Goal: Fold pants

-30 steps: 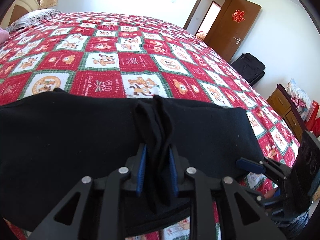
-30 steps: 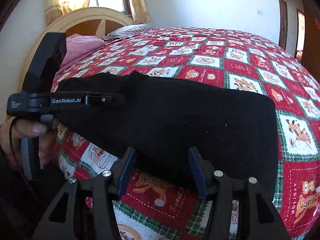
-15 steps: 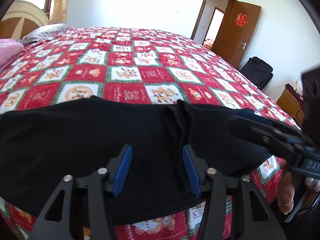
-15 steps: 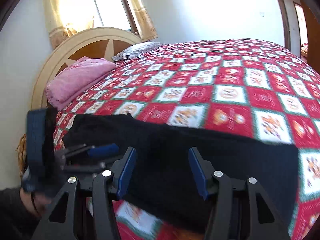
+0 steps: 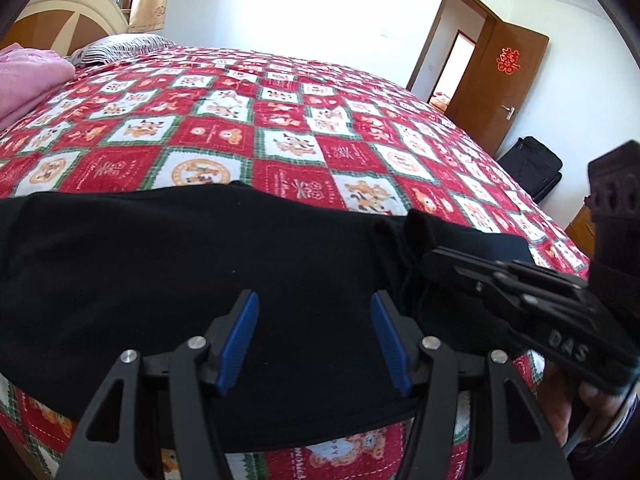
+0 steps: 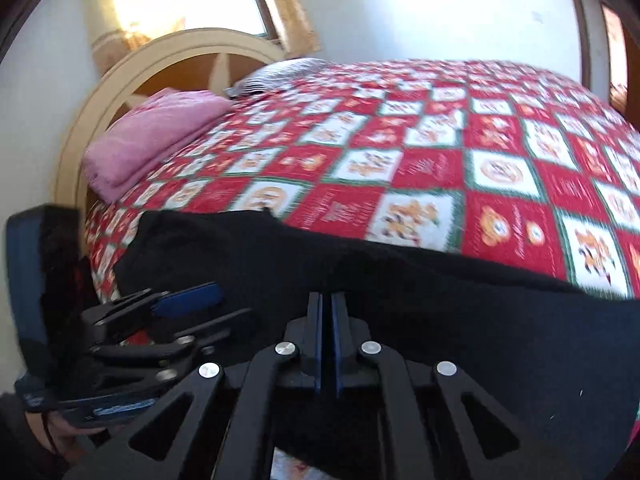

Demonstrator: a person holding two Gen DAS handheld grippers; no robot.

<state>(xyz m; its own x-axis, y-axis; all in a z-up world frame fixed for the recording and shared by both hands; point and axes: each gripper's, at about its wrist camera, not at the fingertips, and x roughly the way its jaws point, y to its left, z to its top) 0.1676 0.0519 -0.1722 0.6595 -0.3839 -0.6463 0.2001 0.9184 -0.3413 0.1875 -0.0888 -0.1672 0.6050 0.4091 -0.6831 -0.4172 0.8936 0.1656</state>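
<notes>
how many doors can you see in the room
1: a brown door, open at the far right wall with a red ornament. More may be out of view.

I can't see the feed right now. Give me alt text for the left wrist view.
The left tongs, blue pads apart and still opening with nothing pinched, hover over black pants spread along the near edge of a bed with a red patterned quilt. The right tongs reach onto the bunched fabric at right. An open wooden door stands behind.
</notes>
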